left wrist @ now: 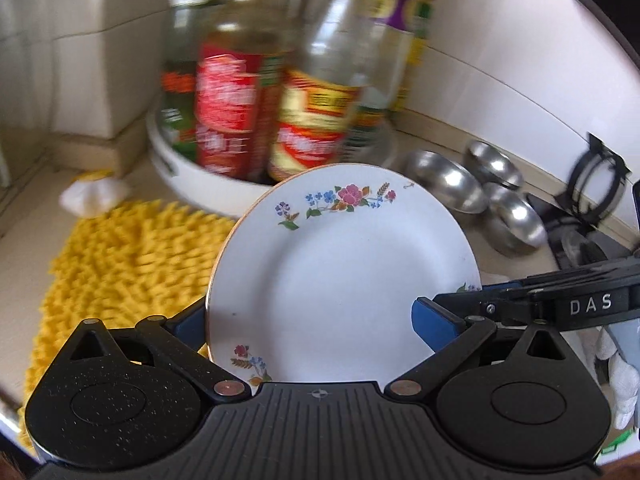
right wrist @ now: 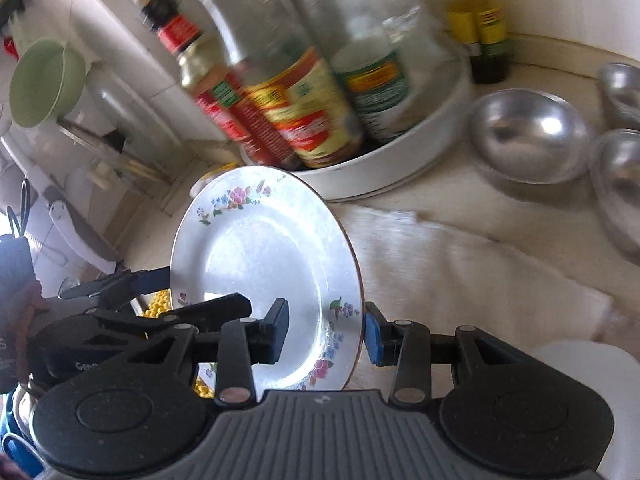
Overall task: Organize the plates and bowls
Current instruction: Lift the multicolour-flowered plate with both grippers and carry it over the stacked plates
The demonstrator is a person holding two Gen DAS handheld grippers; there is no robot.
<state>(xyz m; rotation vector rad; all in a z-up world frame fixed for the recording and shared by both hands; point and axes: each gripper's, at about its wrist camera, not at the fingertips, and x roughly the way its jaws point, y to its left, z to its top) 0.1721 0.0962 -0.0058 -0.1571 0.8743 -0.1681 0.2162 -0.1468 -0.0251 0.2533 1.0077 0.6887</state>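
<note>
A white plate point(left wrist: 340, 264) with flower prints and a gold rim is held tilted off the counter by both grippers. My left gripper point(left wrist: 316, 322) is shut on it, one blue pad behind its left rim and the other on its face. In the left wrist view my right gripper point(left wrist: 476, 292) reaches in from the right onto the plate's right rim. In the right wrist view the same plate point(right wrist: 256, 248) sits in my right gripper point(right wrist: 326, 332), which is shut on its lower right rim. There my left gripper point(right wrist: 160, 284) clamps the left rim. Three upturned steel bowls point(left wrist: 440, 180) point(right wrist: 524, 132) lie on the counter.
A white round tray point(left wrist: 192, 168) point(right wrist: 400, 160) crowded with sauce bottles stands just behind the plate. A yellow shaggy mat point(left wrist: 128, 264) lies at the left and a white towel point(right wrist: 460, 264) under the plate. A green cup point(right wrist: 44, 80) and a knife point(right wrist: 76, 232) sit by the wall.
</note>
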